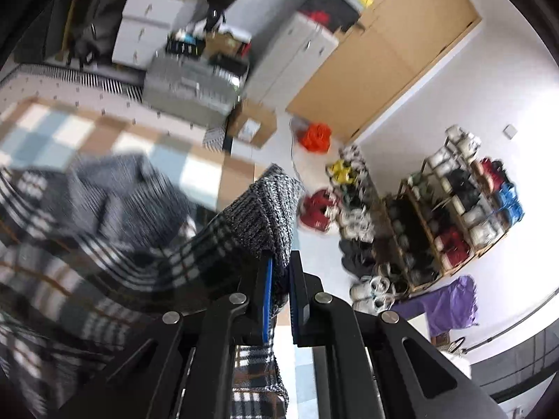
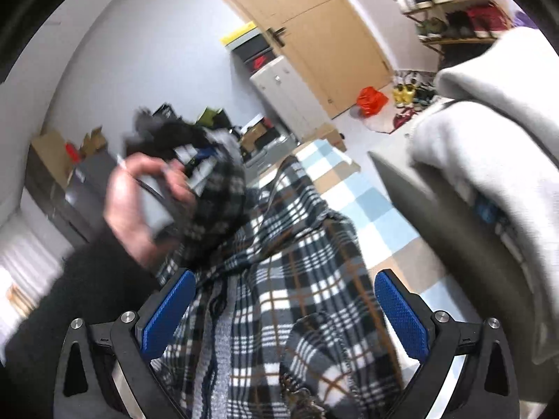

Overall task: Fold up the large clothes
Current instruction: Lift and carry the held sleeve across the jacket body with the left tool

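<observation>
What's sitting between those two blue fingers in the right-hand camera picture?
In the right wrist view, the plaid garment lies spread between and beyond the right gripper's wide-apart fingers; neither pad presses on it.

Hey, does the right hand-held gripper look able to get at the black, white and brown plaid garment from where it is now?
Probably yes. The right hand-held gripper stands open with the plaid garment spread directly between and ahead of its blue pads, nothing covering it. The left hand-held gripper, shut on the garment's grey knit cuff, stays off to one side.
</observation>
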The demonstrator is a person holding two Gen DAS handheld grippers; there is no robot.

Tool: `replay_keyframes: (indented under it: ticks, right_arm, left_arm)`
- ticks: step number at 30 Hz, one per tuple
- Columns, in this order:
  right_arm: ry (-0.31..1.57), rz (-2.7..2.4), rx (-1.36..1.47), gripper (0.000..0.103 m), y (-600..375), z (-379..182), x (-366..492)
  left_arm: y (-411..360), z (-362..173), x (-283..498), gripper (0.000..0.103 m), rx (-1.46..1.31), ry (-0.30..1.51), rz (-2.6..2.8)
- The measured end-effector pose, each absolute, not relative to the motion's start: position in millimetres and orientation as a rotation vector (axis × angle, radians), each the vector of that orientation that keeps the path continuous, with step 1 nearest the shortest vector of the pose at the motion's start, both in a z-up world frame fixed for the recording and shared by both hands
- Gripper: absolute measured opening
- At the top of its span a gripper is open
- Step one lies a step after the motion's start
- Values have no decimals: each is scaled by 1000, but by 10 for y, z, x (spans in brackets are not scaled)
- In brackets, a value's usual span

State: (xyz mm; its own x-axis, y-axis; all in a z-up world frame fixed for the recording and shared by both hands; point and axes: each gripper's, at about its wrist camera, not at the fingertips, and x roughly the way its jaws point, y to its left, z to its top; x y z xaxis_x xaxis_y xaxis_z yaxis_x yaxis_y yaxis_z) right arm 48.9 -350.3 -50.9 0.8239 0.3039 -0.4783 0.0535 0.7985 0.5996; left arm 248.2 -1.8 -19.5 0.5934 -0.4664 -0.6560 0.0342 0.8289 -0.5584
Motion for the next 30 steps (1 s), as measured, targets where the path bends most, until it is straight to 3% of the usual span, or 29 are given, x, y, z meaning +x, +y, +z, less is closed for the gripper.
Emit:
replay_keyframes:
  ticks: [14,18,23,24,25,27,30]
  right_arm:
    - [577,173,684,103,-3586,-536,521]
    - [586,175,686,103,-3578,-557,521]
    - [596,163,698,103,-3580,-577,510]
    - [595,161,698,103,-3577,-575,506]
    - [594,160,698,103,-3575,-575,504]
    - [596,160,696,103,-3557,-578,503]
    - [603,170,695,103,-3516,-582,505]
  left_arm:
    - [-851,-570,2434,3,-254,1051,-462]
    - [-768,-588,2260,11,-256,1126,-535]
    - [-541,-443,1887,14,-186,1205,-661]
    - [-446,-388,1786,19,-165,1205,-680]
    - [-325,-338,1690,31,-136,1202,-687]
    - [-14,-227,1555,47,-80,1159,-659]
    - [460,-108,1470,65,47,1071,-468]
